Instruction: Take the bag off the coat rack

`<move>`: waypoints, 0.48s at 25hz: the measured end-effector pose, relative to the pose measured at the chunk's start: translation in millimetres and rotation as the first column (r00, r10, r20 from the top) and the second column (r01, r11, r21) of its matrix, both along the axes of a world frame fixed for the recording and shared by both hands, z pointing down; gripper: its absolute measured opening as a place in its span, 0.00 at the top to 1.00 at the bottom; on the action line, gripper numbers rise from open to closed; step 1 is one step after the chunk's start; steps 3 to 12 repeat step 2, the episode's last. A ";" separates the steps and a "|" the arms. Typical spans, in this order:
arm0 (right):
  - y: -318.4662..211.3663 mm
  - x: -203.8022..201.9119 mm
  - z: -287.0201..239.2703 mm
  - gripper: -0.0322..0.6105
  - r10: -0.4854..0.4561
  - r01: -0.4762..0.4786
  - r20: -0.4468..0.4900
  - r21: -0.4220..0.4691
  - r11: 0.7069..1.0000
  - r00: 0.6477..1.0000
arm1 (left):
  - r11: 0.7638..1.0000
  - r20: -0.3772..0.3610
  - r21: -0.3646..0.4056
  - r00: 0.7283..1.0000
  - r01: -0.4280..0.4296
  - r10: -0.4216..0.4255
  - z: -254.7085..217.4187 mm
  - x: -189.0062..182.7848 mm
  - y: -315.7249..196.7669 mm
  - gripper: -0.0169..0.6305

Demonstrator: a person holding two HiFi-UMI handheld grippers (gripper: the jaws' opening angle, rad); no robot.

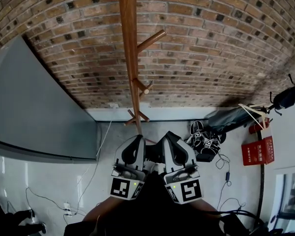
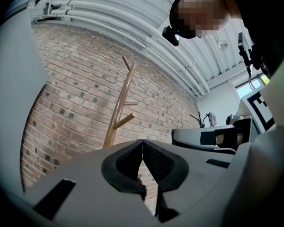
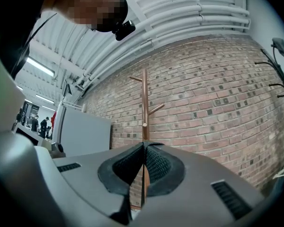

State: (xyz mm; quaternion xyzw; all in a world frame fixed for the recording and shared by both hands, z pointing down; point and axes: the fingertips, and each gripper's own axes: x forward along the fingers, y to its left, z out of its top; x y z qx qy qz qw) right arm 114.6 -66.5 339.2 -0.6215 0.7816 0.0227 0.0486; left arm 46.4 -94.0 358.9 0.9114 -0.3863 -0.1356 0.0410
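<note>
- The coat rack (image 1: 129, 43) is seen far ahead against the brick wall (image 1: 211, 48), and no bag is seen on its pegs.
- A dark bundle (image 1: 205, 140) lies on the floor to the right of its base (possibly the bag).
- The left gripper (image 2: 142, 143) and right gripper (image 3: 143, 145) are held near, closed tip to tip and empty. If they were pushed forward like this, the slim rack could be knocked.

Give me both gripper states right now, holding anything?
Left gripper: closed, jaw tips touching, holding nothing.
Right gripper: closed, jaw tips touching, holding nothing.

Wooden coat rack (image 1: 129, 43) stands upright by brick wall (image 1: 211, 48).
</note>
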 end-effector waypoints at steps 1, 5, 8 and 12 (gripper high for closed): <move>0.1 -0.2 -0.9 0.92 -0.001 0.001 0.000 0.003 1.000 1.000 | 1.000 0.000 -0.001 1.000 -0.001 0.001 0.5 0.2 0.4 0.95; 0.1 -0.4 -1.7 0.92 -0.001 0.001 0.000 0.006 1.000 1.000 | 1.000 0.000 -0.001 1.000 -0.002 0.002 1.0 0.5 0.7 0.95; 0.1 -0.4 -1.7 0.92 -0.001 0.001 0.000 0.006 1.000 1.000 | 1.000 0.000 -0.001 1.000 -0.002 0.002 1.0 0.5 0.7 0.95; 0.1 -0.4 -1.7 0.92 -0.001 0.001 0.000 0.006 1.000 1.000 | 1.000 0.000 -0.001 1.000 -0.002 0.002 1.0 0.5 0.7 0.95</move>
